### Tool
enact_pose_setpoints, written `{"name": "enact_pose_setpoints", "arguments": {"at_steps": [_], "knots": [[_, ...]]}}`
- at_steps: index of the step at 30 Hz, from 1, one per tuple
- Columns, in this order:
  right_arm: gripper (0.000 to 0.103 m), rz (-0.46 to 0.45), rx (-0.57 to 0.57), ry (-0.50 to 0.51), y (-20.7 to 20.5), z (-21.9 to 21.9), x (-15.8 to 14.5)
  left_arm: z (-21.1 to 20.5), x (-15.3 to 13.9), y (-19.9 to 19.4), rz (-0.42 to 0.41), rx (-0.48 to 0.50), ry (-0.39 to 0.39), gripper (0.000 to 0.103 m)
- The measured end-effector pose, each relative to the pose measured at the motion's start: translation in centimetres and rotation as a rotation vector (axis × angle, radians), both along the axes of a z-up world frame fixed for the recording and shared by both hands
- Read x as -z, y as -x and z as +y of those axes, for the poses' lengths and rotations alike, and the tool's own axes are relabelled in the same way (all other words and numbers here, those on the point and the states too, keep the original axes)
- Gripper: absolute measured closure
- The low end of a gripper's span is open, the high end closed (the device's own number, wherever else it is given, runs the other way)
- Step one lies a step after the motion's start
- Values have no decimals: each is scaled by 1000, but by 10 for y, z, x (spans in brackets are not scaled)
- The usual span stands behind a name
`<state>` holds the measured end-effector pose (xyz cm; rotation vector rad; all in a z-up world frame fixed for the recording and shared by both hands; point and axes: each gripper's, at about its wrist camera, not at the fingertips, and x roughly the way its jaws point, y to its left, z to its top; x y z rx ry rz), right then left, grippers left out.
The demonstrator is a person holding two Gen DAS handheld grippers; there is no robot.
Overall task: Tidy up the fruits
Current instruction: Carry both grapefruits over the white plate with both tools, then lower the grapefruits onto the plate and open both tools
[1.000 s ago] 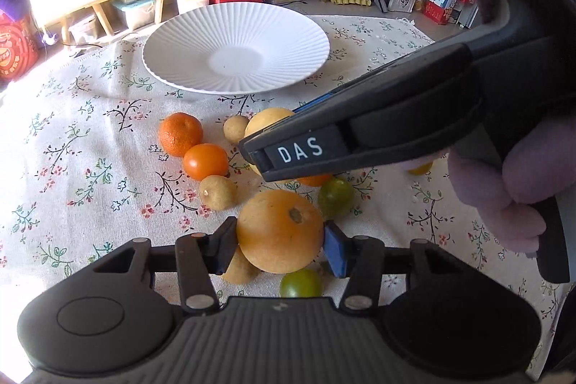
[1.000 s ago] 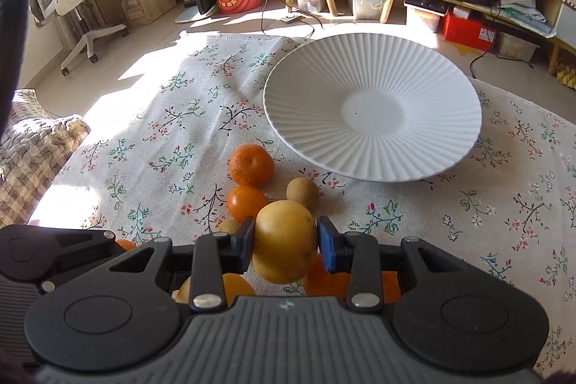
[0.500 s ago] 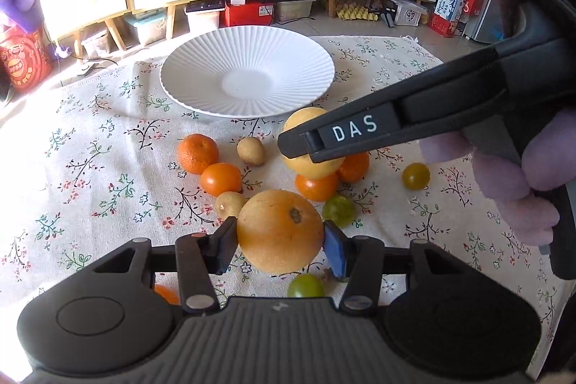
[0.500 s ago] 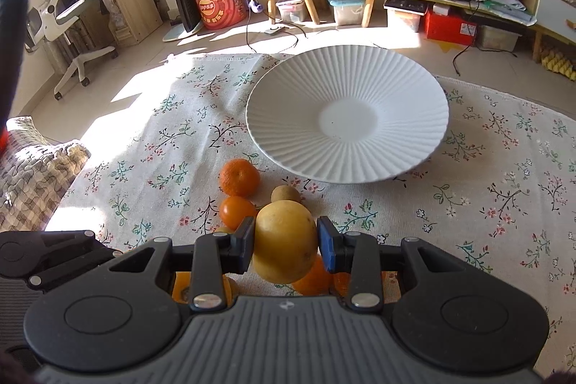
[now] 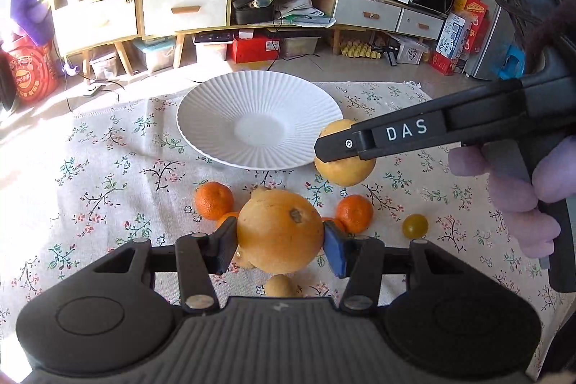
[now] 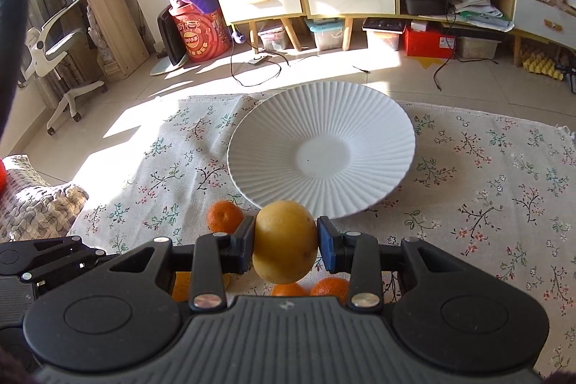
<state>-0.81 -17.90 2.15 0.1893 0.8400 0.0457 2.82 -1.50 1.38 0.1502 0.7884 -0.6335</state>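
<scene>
The left gripper is clamping a big orange above the floral cloth, where mandarins are lying loose near the white plate. The right gripper is squeezing a yellow fruit just before the plate's near rim.

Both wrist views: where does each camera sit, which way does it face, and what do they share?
Left wrist: on the left gripper, facing down over its fingers, shut on a large orange; the right gripper's side and a gloved hand show.
Right wrist: on the right gripper, facing down over its fingers, shut on a yellow fruit.
Shared: the white plate, floral cloth, cabinets.
</scene>
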Motion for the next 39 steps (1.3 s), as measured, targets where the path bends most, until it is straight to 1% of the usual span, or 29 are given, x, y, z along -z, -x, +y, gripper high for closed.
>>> {"name": "enact_pose_setpoints", "arguments": {"at_steps": [6, 11, 14, 20, 27, 34, 39], "knots": [[70, -8, 24, -8, -16, -13, 4, -3, -4, -24, -15, -30, 38, 62], [70, 1, 63, -38, -36, -30, 11, -16, -3, -54, -43, -27, 50, 62], [70, -6, 80, -39, -48, -37, 14, -25, 1, -67, -65, -16, 54, 62], [70, -12, 104, -51, -68, -44, 21, -41, 18, -95, -67, 2, 24, 62], [70, 26, 128, -33, -81, -48, 35, -47, 35, -114, -52, -2, -13, 62], [70, 54, 117, -24, -88, -44, 40, -53, 43, -122, -32, 1, -41, 62], [70, 54, 110, -26, -90, -43, 41, -52, 42, -126, -24, 11, -37, 61]]}}
